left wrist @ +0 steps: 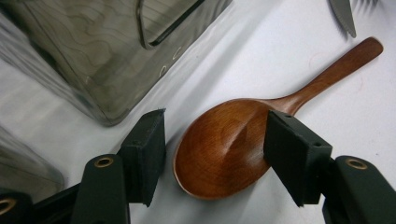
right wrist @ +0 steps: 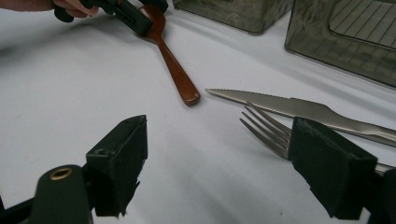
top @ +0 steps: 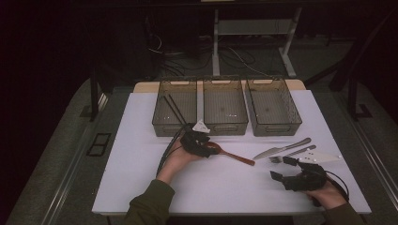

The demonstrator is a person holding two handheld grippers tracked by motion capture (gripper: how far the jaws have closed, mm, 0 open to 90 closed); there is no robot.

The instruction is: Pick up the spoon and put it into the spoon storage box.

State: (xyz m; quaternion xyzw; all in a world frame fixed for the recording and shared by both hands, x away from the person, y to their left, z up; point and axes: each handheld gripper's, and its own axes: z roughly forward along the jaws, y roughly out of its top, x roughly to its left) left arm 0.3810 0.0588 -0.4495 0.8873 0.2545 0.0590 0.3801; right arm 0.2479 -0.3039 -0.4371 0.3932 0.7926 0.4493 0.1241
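Three grey bins are lined up along the far edge of the white table. In the left bin, a pair of dark chopsticks is seen lying at a slant; the middle bin and the right bin are beside it. Just in front of the left bin, the wooden spoon is lying flat, its bowl bracketed by the left gripper, whose jaws are parted, one pad over the bowl's edge, the other apart from it. The right gripper is held wide, well right of the spoon, beside the fork and knife.
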